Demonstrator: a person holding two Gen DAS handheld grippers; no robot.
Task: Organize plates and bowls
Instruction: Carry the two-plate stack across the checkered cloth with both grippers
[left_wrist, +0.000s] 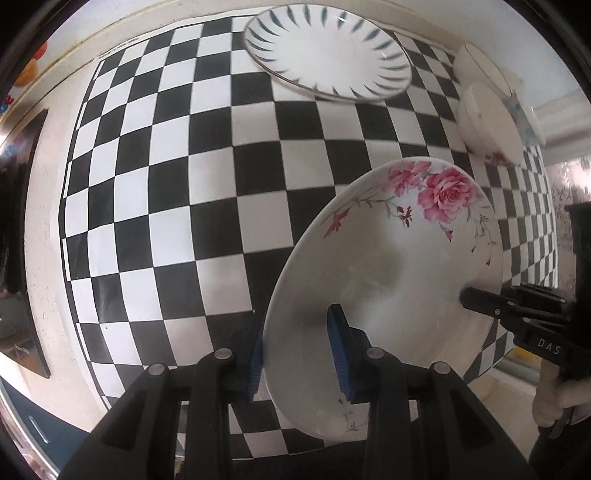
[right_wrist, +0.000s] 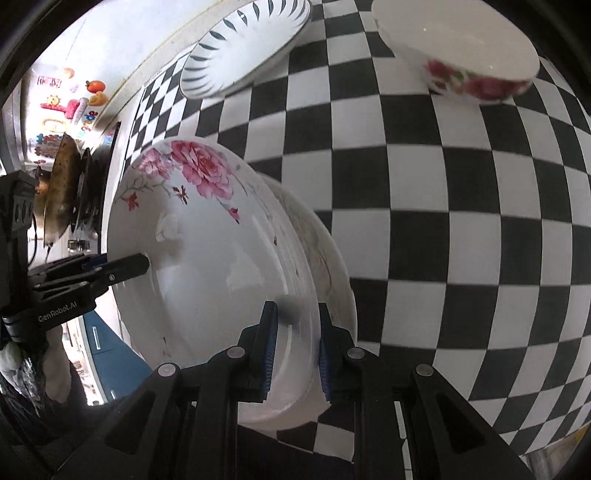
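A white deep plate with pink roses (left_wrist: 388, 266) hangs tilted above the checkered mat (left_wrist: 177, 192). My left gripper (left_wrist: 299, 354) is shut on its near rim, one blue pad inside and one under it. My right gripper (right_wrist: 297, 347) is shut on the opposite rim of the rose plate (right_wrist: 207, 266), where more rims of what looks like another plate (right_wrist: 332, 266) show underneath. Each gripper shows in the other's view, the right gripper (left_wrist: 480, 301) and the left gripper (right_wrist: 125, 267). A blue-striped plate (left_wrist: 328, 51) (right_wrist: 247, 48) lies farther back on the mat.
A white bowl with red flowers (right_wrist: 465, 55) stands on the mat (right_wrist: 461, 229), and two white bowls (left_wrist: 487, 118) sit by its right edge. A hob with a dark pan (right_wrist: 62, 192) lies beyond the mat's left side. Blue cabinet fronts (right_wrist: 110, 343) are below the counter.
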